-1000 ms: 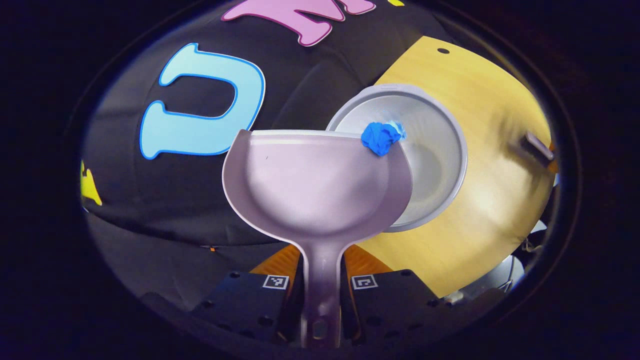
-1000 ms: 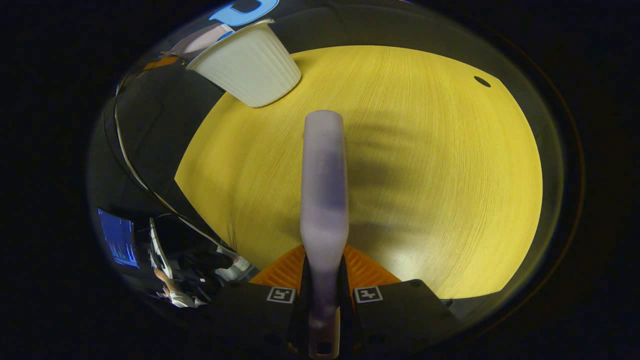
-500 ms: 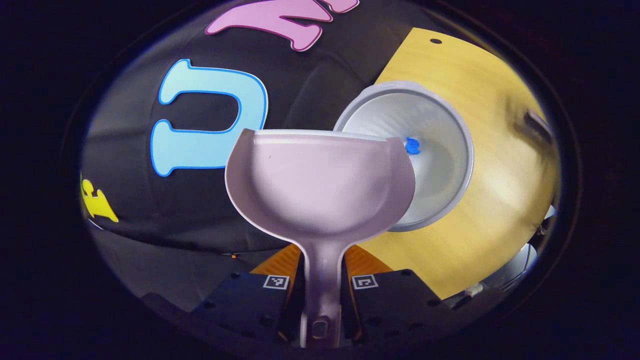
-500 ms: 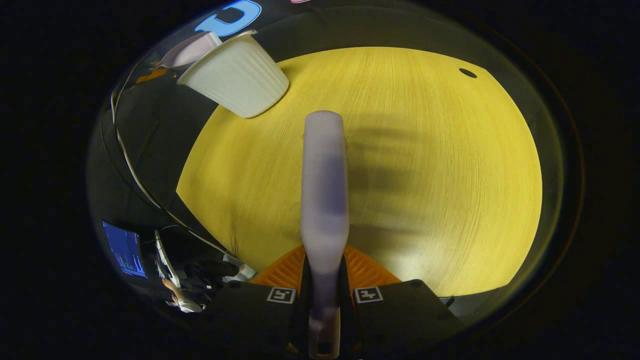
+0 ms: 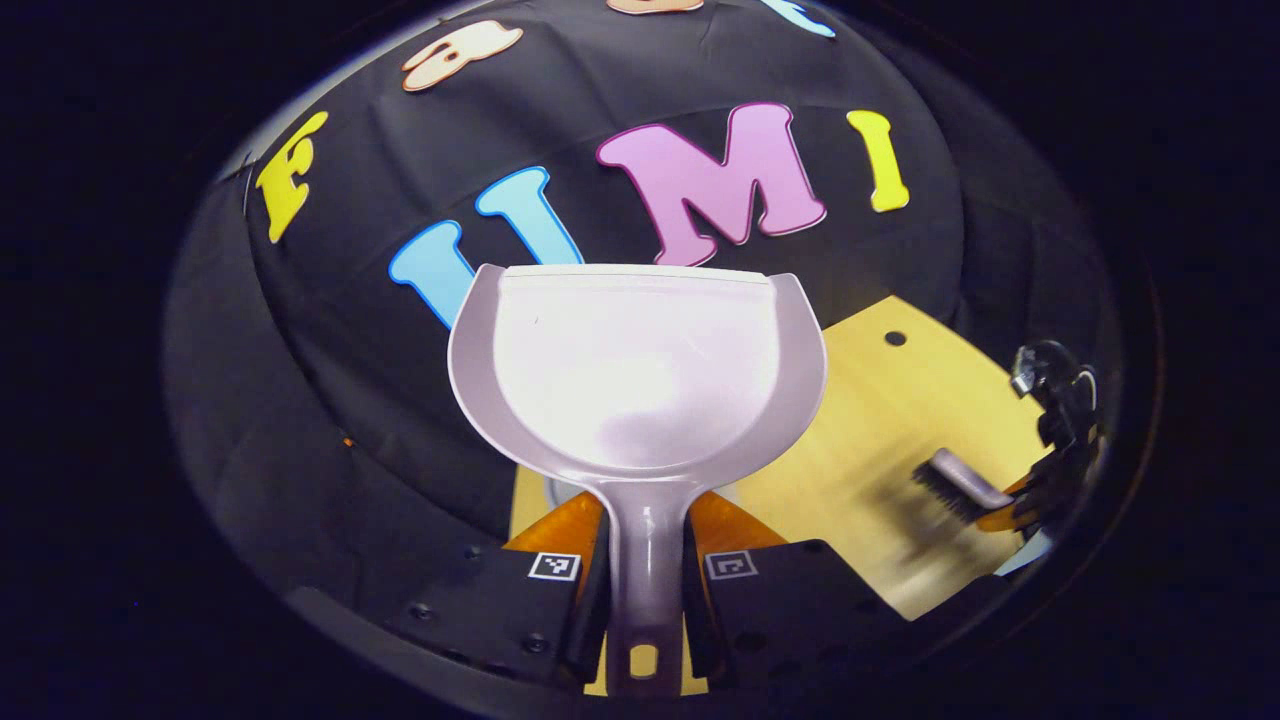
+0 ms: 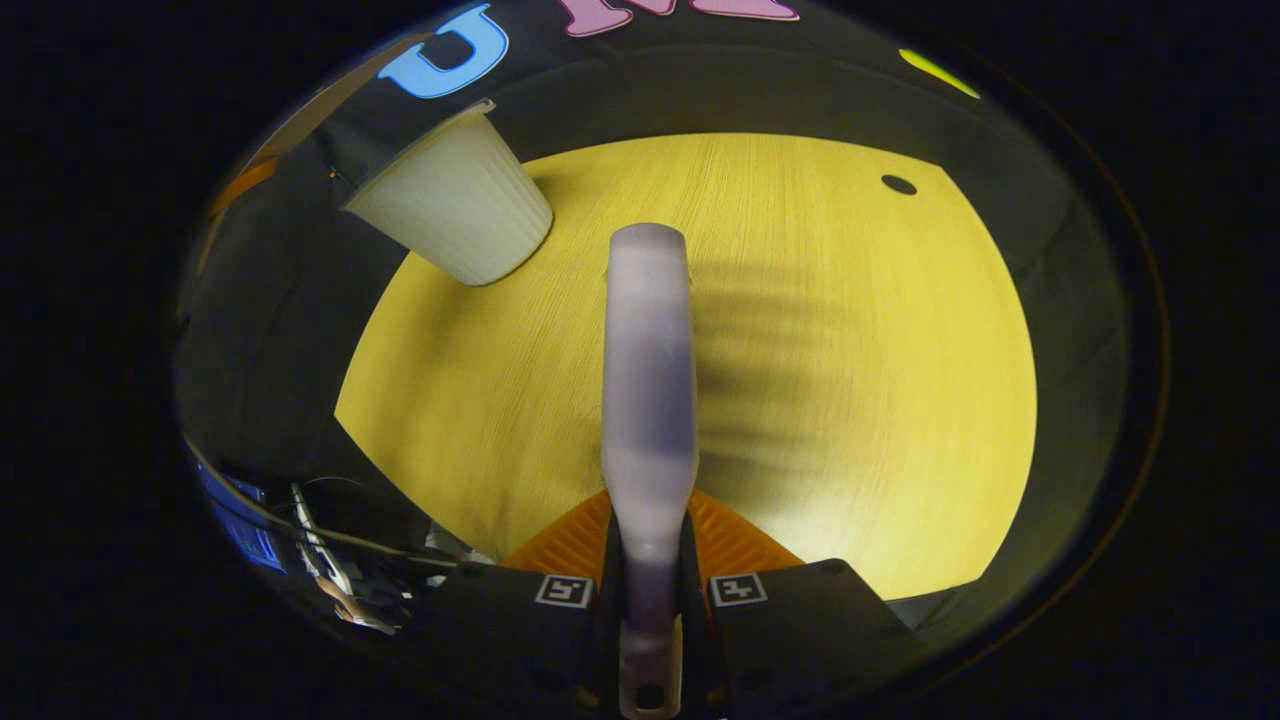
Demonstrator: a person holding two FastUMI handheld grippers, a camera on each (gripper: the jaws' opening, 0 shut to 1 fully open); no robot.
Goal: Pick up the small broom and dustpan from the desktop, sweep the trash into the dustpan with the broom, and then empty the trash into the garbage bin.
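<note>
Dump step looks done: your L gripper (image 5: 645,590) grips the empty dustpan (image 5: 637,370), R gripper (image 6: 650,600) clamps the broom (image 6: 648,380), bin (image 6: 455,215) at desktop's (image 6: 850,400) far-left corner; next, set both tools down.

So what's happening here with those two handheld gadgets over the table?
A person is tidying up with a gripping tool in each hand. The left tool clamps the handle of a dustpan, whose scoop looks empty. The right tool clamps the handle of a small broom above the wooden desktop. A white ribbed bin stands near the desktop's edge.
</note>
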